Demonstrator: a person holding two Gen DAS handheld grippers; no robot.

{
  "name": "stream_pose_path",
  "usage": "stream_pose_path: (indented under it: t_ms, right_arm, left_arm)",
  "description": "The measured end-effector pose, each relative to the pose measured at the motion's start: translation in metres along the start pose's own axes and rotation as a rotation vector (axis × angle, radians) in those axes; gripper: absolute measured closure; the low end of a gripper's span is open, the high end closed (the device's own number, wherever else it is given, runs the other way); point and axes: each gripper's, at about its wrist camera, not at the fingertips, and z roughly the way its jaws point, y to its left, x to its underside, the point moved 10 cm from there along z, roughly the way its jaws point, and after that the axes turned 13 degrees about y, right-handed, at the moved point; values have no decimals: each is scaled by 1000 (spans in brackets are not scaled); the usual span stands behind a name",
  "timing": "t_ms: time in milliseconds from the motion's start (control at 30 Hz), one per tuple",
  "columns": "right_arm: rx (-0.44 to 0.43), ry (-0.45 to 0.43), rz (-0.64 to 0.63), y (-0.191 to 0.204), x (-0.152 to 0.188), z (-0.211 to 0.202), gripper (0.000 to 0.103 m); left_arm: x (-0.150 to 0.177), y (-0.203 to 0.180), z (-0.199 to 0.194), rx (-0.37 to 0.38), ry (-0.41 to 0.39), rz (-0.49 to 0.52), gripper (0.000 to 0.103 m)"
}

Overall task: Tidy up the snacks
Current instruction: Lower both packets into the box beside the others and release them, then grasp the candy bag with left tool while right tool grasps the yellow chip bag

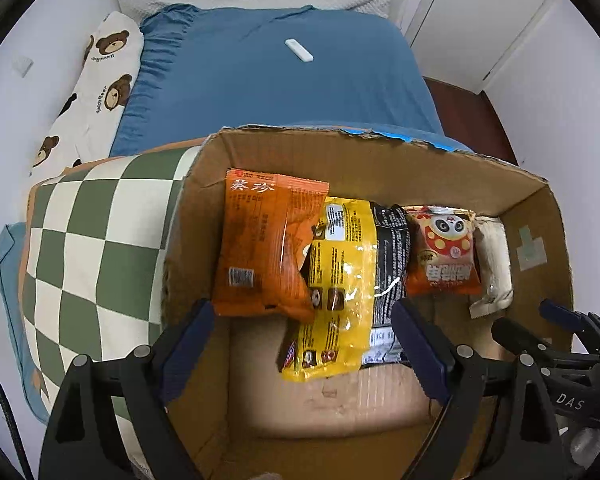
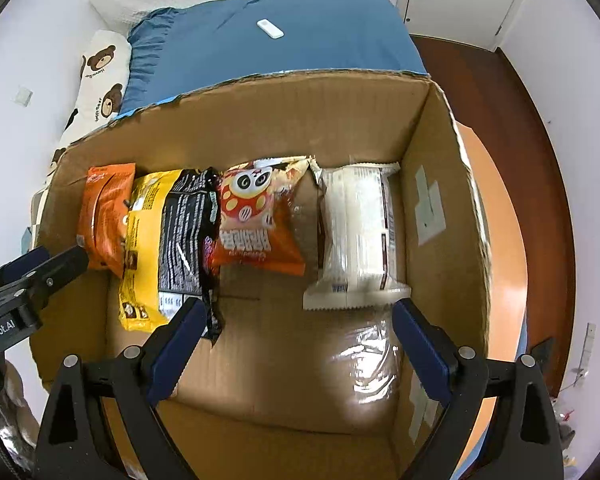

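Cardboard box (image 2: 440, 152) is lined with packets (image 2: 256, 216) along its far wall, sparing floor space; left gripper (image 1: 300, 340) and right gripper (image 2: 296, 336) are held wide open, empty.

We record a brown cardboard box (image 2: 340, 120) holding an orange packet (image 1: 260, 240), a yellow packet (image 1: 340, 280), a black packet with white print (image 2: 182, 232), an orange-red packet with a panda face (image 2: 256, 212) and a cream-white packet (image 2: 356, 232). Bedsheet (image 1: 280, 80) blue; cushion (image 1: 92, 240) green-and-white checked; pillow (image 1: 96, 80) cream with brown bears.
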Motion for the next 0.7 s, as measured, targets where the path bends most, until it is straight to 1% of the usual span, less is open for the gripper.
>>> stream_pose_path:
  t_ms: [133, 333, 433, 700]
  right_arm:
    - [-3, -22, -8, 4, 10, -10, 7]
    - [-15, -79, -33, 13, 32, -35, 7]
    - [-15, -122, -47, 19, 47, -51, 7]
    - [-17, -203, -80, 27, 94, -85, 7]
  left_arm:
    - [12, -1, -15, -11, -39, 6, 13]
    - [37, -3, -43, 2, -114, -7, 13]
    - [52, -5, -58, 4, -153, -5, 13]
    - [93, -13, -90, 1, -219, 17, 13]
